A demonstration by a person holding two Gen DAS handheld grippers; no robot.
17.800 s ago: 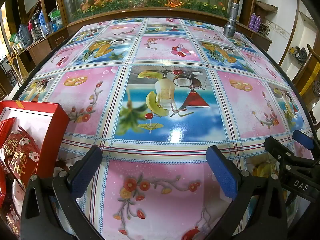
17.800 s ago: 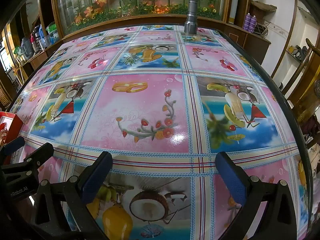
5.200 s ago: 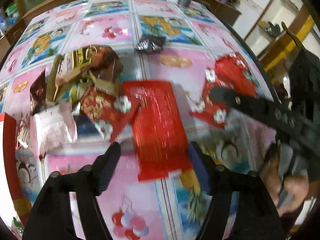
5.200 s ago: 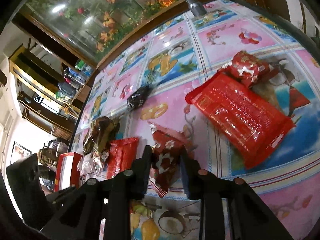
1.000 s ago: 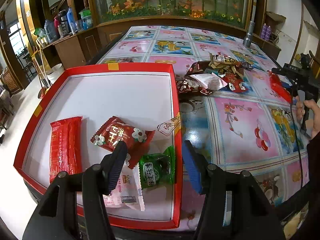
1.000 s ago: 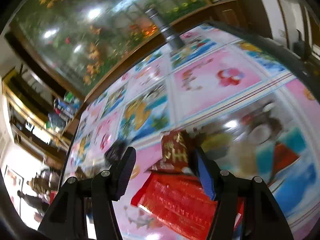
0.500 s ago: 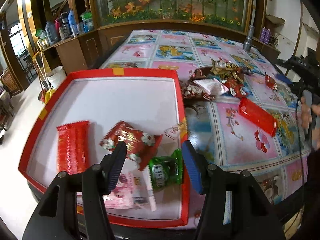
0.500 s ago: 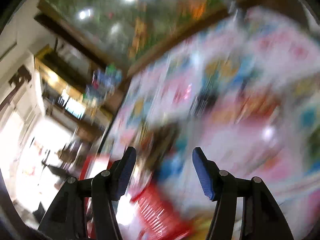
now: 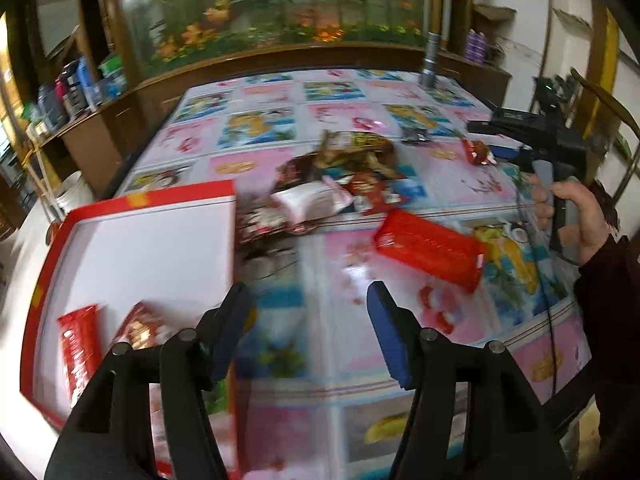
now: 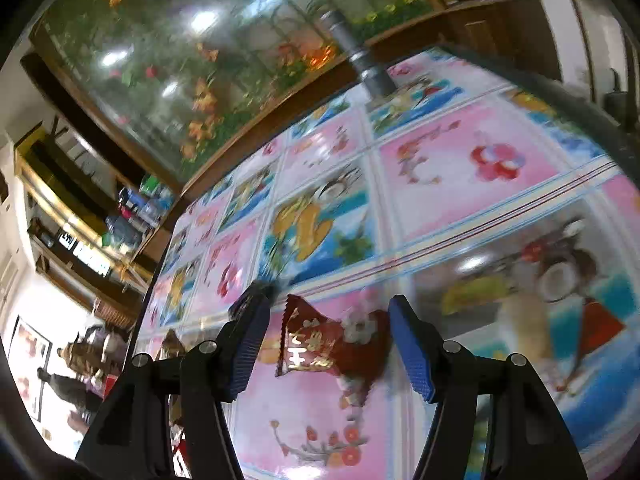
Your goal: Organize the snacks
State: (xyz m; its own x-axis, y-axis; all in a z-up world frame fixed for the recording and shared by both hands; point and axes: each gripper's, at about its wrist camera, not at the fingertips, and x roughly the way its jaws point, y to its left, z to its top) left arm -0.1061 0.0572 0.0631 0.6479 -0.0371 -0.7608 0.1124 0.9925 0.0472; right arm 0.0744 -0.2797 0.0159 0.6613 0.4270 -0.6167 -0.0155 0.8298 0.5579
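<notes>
My left gripper [image 9: 308, 300] hovers over the flowered tablecloth [image 9: 340, 92]; its jaws are opening and nothing is between them. Left of it lies the red box [image 9: 132, 202] with a long red packet [image 9: 78, 348] and a red flowered packet [image 9: 140, 326] inside. A heap of mixed snack packets [image 9: 332, 184] lies mid-table, with a flat red packet [image 9: 430, 254] nearer to me. My right gripper [image 10: 328, 304] is low over the cloth, jaws opening, a small dark red packet [image 10: 332, 344] with gold characters lying between its fingers, untouched by the pads. A hand [image 9: 576, 216] holds that gripper [image 9: 490, 142] at the far right.
A grey metal cylinder [image 9: 430, 60] stands at the table's far edge before a glass case of flowers [image 9: 280, 4]. A small black packet [image 9: 414, 134] lies beyond the heap. Shelves with bottles [image 9: 72, 84] and a white bucket [image 9: 72, 196] are on the left.
My left gripper has swung right, from above the box's contents to above the tablecloth. The right wrist view has gone from a blur to a steady look at the small dark red packet.
</notes>
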